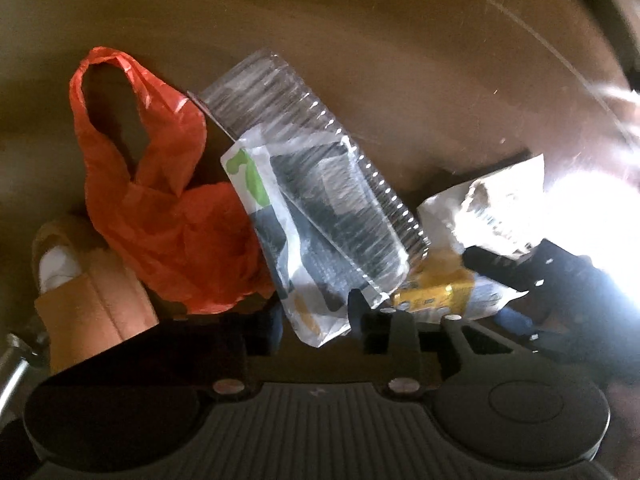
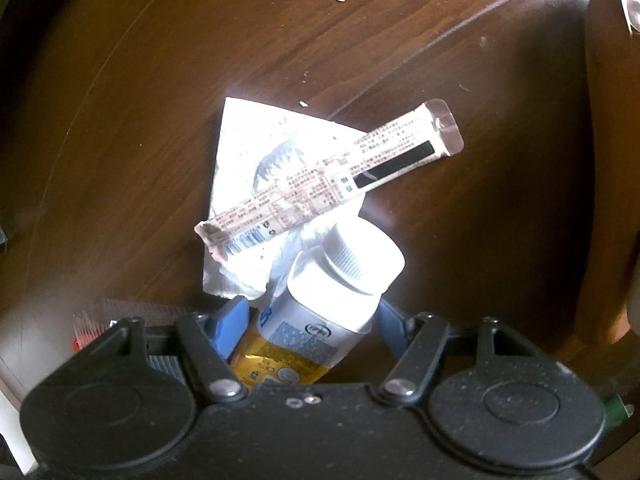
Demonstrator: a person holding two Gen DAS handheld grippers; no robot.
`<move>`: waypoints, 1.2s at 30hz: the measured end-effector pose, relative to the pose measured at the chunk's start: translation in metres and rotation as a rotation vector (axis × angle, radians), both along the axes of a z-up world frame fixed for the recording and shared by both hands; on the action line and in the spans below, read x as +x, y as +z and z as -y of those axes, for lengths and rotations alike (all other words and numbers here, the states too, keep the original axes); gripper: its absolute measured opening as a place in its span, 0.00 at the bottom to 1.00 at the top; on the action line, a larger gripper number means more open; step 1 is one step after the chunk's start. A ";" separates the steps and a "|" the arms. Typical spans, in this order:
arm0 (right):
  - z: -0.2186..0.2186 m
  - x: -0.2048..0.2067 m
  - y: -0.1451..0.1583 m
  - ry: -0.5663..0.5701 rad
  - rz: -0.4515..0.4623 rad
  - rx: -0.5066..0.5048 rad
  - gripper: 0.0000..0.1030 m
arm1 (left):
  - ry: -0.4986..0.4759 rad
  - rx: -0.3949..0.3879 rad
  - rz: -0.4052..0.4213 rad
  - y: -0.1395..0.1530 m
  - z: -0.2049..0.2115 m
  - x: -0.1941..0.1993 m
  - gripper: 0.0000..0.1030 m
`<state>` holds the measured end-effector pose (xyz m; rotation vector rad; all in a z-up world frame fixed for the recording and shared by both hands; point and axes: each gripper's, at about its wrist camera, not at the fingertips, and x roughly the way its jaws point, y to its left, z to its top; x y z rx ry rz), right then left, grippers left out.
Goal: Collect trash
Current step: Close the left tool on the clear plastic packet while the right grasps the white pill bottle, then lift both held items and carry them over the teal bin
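Left gripper [image 1: 316, 316] pinches a wrapper [image 1: 280, 240] and clear box [image 1: 320, 168], right gripper [image 2: 308, 320] clamps a bottle [image 2: 332, 292]; next, probably a bin.

In the left wrist view, bare wooden floor [image 1: 360, 40] lies open across the far side. Nearer, an orange plastic bag [image 1: 160, 216], a clear plastic container [image 1: 320, 168] and a printed wrapper [image 1: 280, 248] crowd the left claw [image 1: 316, 312]. In the right wrist view, a white bottle [image 2: 340, 280], a crumpled napkin [image 2: 256, 168] and a stick packet [image 2: 332, 176] block the right claw [image 2: 308, 328]; open floor surrounds them.
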<state>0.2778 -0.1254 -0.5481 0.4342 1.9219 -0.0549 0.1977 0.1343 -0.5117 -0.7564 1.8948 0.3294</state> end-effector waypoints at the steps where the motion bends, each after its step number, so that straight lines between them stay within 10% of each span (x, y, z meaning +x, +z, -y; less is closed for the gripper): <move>1: 0.000 0.000 0.001 0.010 0.005 -0.006 0.66 | 0.012 -0.010 -0.002 0.000 -0.001 0.000 0.25; 16: -0.024 0.010 0.061 0.255 0.081 -0.064 0.51 | -0.130 0.016 0.081 0.049 0.008 0.018 0.07; 27: -0.030 -0.005 0.179 0.416 0.299 -0.048 0.51 | -0.185 0.109 0.246 0.155 0.013 0.012 0.07; 36: -0.013 -0.036 0.320 0.551 0.647 -0.015 0.51 | -0.274 0.182 0.505 0.269 0.037 -0.022 0.07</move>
